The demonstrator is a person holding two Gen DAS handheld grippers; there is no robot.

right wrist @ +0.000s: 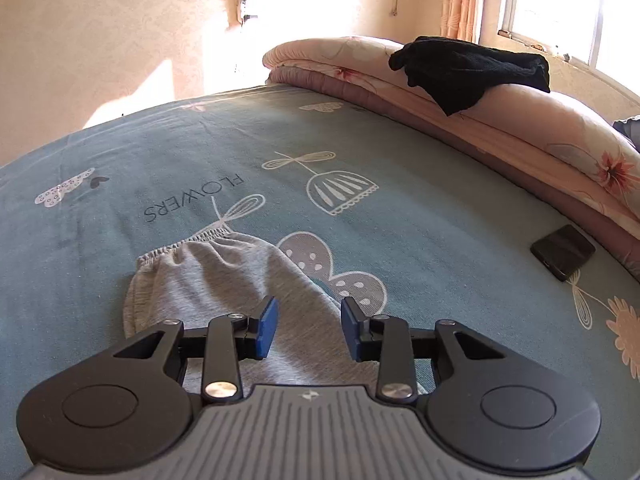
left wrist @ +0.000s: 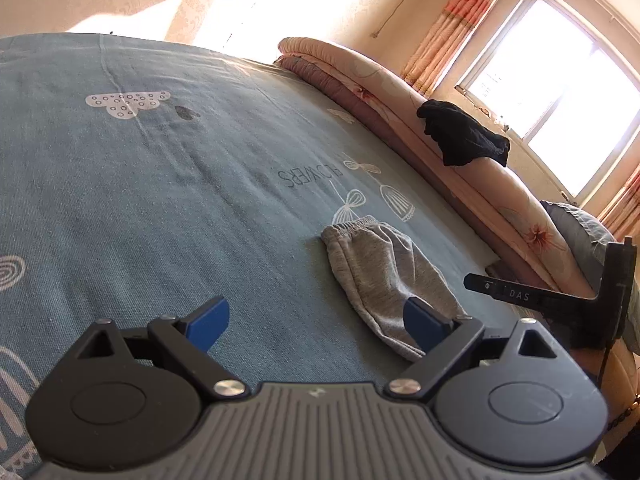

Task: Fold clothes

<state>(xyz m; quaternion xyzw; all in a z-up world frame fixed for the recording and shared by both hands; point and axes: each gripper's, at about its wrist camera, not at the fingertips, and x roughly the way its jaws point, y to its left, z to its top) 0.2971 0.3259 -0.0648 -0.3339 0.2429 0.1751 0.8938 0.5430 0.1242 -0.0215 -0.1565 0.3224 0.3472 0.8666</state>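
A small grey garment (left wrist: 380,276) with an elastic waistband lies folded on the teal bed sheet (left wrist: 160,200). In the left wrist view my left gripper (left wrist: 318,326) is open wide just in front of it. Its right fingertip (left wrist: 424,328) overlaps the garment's near end, and nothing sits between the pads. In the right wrist view the grey garment (right wrist: 224,276) lies under and ahead of my right gripper (right wrist: 309,328). Its blue pads stand apart with no cloth pinched between them. A black part of the right gripper (left wrist: 540,300) shows at the right edge of the left wrist view.
A rolled floral quilt (right wrist: 520,120) runs along the far side of the bed, with a black garment (right wrist: 468,68) draped over it. A dark phone (right wrist: 562,252) lies on the sheet near the quilt. Bright window (left wrist: 560,92) and curtains behind.
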